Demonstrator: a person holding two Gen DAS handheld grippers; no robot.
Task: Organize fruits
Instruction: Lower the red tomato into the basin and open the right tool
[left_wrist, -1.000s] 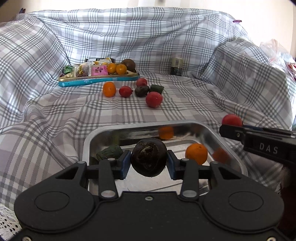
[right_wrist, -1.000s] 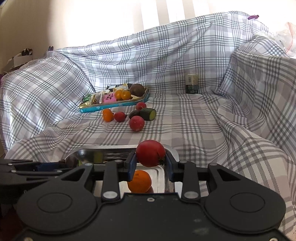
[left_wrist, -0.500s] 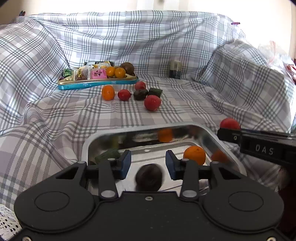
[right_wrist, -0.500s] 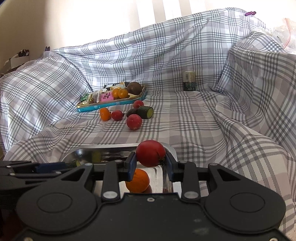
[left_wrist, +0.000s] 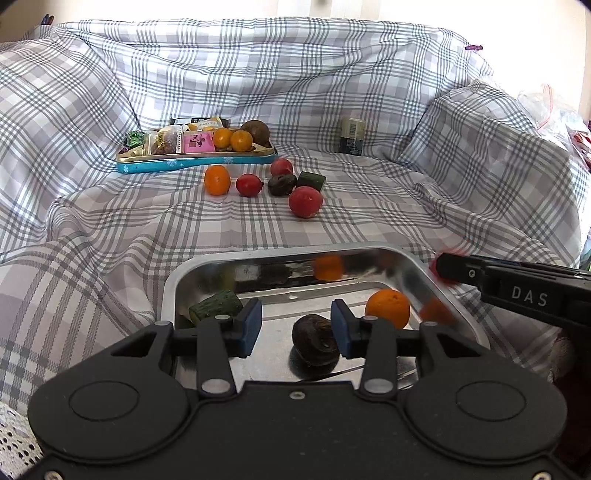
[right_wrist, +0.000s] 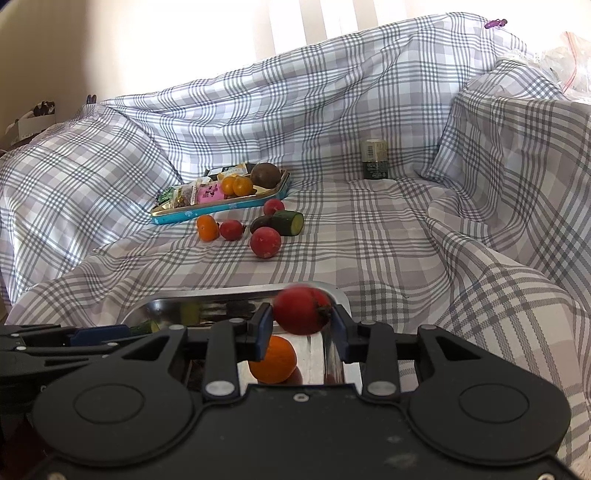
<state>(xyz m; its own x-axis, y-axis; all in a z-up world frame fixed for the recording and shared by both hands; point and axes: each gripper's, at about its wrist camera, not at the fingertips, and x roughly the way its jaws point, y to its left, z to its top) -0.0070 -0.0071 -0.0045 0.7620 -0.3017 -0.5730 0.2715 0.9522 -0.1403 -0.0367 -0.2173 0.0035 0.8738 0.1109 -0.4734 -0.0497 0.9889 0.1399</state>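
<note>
A shiny metal tray (left_wrist: 177, 280) lies on the checked cloth in front of me. In it are a dark brown fruit (left_wrist: 316, 339), an orange (left_wrist: 388, 308) and a green cucumber piece (left_wrist: 216, 306). My left gripper (left_wrist: 295, 326) is open and empty above the tray, the dark fruit lying below its right finger. My right gripper (right_wrist: 301, 328) holds a red fruit (right_wrist: 301, 310) between its pads over the tray's right rim (right_wrist: 334, 291), above the orange (right_wrist: 272, 360). The fruit looks blurred and a gap shows at the pads.
Farther back on the cloth lie an orange (left_wrist: 217, 180), three red fruits (left_wrist: 305, 202), a dark fruit (left_wrist: 281, 184) and a cucumber piece (left_wrist: 312, 181). A blue tin (left_wrist: 195, 162) holds snacks and fruit. A small jar (left_wrist: 351, 135) stands at the back.
My left gripper opened and dropped the dark fruit into the tray, where it has rolled right. My right gripper's pads have parted a little around the red fruit.
</note>
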